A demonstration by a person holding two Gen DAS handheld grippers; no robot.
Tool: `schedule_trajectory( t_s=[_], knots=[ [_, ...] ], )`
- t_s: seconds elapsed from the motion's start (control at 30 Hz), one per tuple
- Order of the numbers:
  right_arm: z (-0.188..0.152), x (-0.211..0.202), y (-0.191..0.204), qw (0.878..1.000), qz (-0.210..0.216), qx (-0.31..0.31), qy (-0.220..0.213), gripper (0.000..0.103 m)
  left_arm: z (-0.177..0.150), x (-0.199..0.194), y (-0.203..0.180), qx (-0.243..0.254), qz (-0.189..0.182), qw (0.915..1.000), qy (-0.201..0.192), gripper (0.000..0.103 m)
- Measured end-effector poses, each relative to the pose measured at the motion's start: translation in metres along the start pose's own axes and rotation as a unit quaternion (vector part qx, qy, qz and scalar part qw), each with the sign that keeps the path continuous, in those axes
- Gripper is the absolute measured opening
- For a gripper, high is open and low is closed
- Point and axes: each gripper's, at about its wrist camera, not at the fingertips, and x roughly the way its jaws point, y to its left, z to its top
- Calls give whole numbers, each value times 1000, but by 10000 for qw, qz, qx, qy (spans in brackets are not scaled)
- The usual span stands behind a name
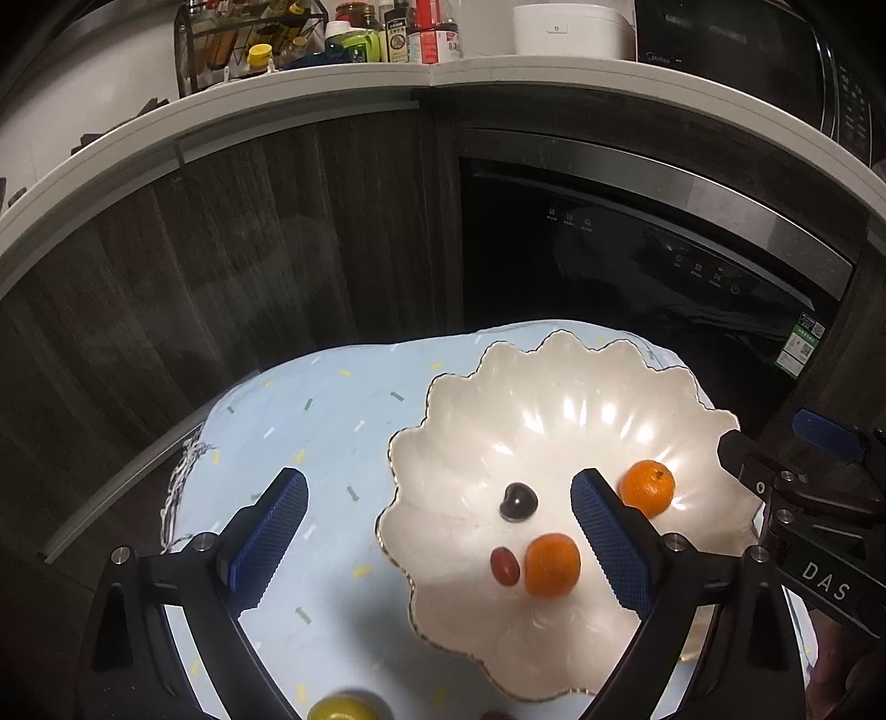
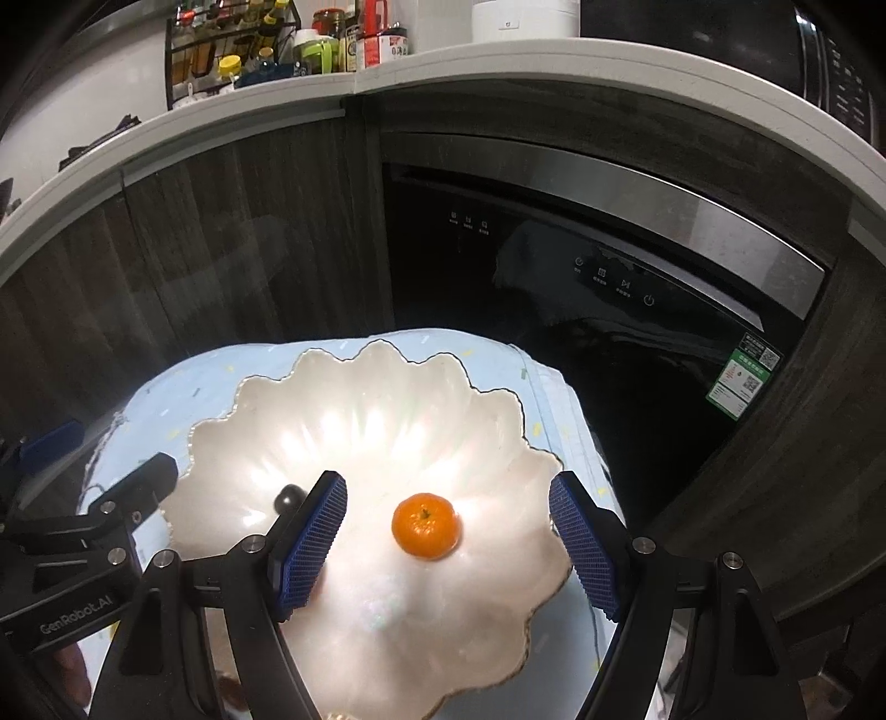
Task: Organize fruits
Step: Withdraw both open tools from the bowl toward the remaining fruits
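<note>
A white scalloped plate sits on a light blue cloth. In it lie two small oranges, a dark cherry and a red date. My left gripper is open and empty, over the plate's left rim. My right gripper is open above the plate, with one orange lying between its fingers, untouched. The dark cherry peeks out beside its left finger.
A yellow-green fruit lies on the cloth at the bottom edge. Dark wooden cabinets and a black built-in appliance stand behind the table. Bottles and a white cooker crowd the counter above.
</note>
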Motion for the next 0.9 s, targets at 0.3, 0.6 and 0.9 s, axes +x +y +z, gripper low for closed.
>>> schedule_trajectory(
  t_s=[0.3,0.6,0.9],
  knots=[
    [-13,-28,6,9999,78,-28,-97,77,-15,-26,6,-52,-7,10000,-20,97],
    [-34,-49,11,9997,136,-102,-150,77,-35,-47,8,18,-1,10000,-86,97],
    [-49,-65,17,9993,188,-223,-254,77,-53,-62,10,40,74,9999,-126,97]
  ],
)
